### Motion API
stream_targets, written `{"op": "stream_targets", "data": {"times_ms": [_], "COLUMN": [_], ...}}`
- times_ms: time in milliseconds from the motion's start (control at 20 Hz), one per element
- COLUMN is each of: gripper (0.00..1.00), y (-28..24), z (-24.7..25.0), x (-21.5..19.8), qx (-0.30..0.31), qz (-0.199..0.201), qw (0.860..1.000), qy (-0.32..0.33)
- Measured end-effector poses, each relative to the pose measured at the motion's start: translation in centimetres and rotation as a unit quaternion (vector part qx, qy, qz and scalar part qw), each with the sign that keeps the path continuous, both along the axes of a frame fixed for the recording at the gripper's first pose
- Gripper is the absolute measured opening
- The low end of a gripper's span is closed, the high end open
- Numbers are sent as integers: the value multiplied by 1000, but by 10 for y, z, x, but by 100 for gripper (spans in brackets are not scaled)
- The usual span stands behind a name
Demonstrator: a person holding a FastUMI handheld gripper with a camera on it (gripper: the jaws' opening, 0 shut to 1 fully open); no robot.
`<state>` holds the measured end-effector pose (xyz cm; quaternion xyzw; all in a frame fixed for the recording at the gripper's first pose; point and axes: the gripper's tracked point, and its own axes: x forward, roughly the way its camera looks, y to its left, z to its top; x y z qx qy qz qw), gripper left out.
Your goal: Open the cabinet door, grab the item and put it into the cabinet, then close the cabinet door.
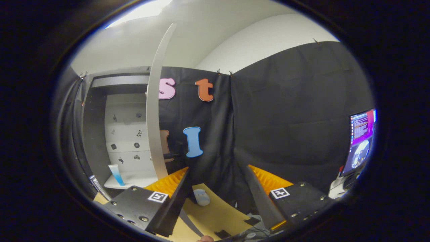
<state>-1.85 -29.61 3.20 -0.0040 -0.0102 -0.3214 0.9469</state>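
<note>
Gripper view | cabinet [97,134] door [154,111] open | blue tube [116,174] upright inside | tongs [215,188] spread wide, empty

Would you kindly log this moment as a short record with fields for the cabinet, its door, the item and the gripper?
cabinet: open, white back panel with small dark marks, beyond the fingers on the left side
cabinet door: swung open, seen edge-on, a dark handle on it
item: white and blue tube standing on the cabinet shelf
gripper: fingers apart, nothing between them
table: tan surface, a small pale round object just ahead of the fingers
monitor: lit screen on the right side
</note>
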Motion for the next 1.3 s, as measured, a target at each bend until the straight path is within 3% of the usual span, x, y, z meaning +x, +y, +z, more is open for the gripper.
{"op": "stream_targets", "data": {"times_ms": [150, 300, 600, 1300], "gripper": [85, 85, 85, 85], "y": [10, 20, 69, 211], "z": [1, -1, -3, -35], "x": [6, 3, 14, 84], "qx": [-12, -10, -4, 42], "qz": [-5, -9, 20, 172], "qw": [1000, 1000, 1000, 984], "qy": [3, -1, -4, 28]}}
